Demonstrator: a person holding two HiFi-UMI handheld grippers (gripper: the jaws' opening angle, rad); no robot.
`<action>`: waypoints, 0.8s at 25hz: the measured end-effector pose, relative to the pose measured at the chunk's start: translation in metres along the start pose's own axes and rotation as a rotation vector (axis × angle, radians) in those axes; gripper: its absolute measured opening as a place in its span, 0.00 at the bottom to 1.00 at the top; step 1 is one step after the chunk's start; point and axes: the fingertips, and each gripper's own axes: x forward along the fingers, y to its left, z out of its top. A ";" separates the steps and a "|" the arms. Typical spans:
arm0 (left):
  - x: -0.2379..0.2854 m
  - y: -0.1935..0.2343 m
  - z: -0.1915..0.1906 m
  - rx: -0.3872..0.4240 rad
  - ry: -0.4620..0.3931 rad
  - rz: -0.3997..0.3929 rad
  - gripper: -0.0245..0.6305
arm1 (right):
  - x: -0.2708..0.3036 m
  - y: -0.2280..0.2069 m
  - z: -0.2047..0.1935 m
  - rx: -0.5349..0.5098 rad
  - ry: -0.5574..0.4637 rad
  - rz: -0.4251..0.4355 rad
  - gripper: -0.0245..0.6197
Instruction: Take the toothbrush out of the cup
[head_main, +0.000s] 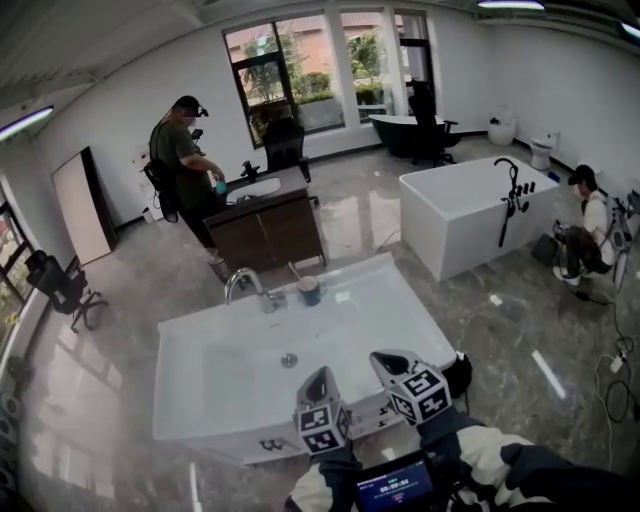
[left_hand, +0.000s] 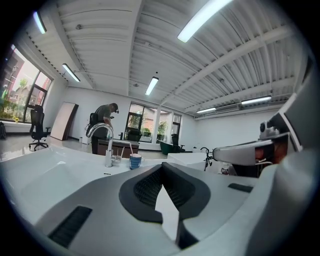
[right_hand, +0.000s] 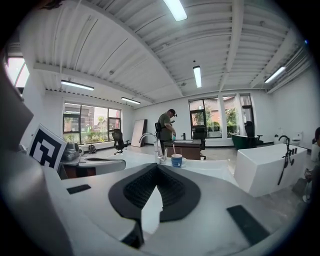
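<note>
Toothbrush (head_main: 292, 269) stands in the blue cup (head_main: 309, 290), its handle leaning out over the cup's rim. The cup sits on the far rim of the white sink (head_main: 180, 340), just beside the chrome faucet (head_main: 243, 283). Left gripper (head_main: 322, 373) is over the sink's near edge, well apart from the cup; its own view shows the jaws closed tip to tip, with nothing between them. Right gripper (head_main: 386, 359) is just beside the left one, also at the near edge. Its jaws are likewise closed and empty. Both grippers point across the basin toward the cup. One person (head_main: 185, 150) stands at a dark cabinet (head_main: 268, 230) beyond the sink.
</note>
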 end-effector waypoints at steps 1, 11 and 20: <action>0.003 0.002 0.000 -0.002 0.003 0.001 0.04 | 0.005 -0.002 0.001 -0.002 0.001 0.004 0.05; 0.071 0.054 0.009 -0.005 0.049 0.081 0.04 | 0.096 -0.028 0.022 0.011 0.009 0.094 0.05; 0.149 0.073 0.026 0.011 0.061 0.140 0.04 | 0.164 -0.084 0.036 0.003 0.023 0.156 0.04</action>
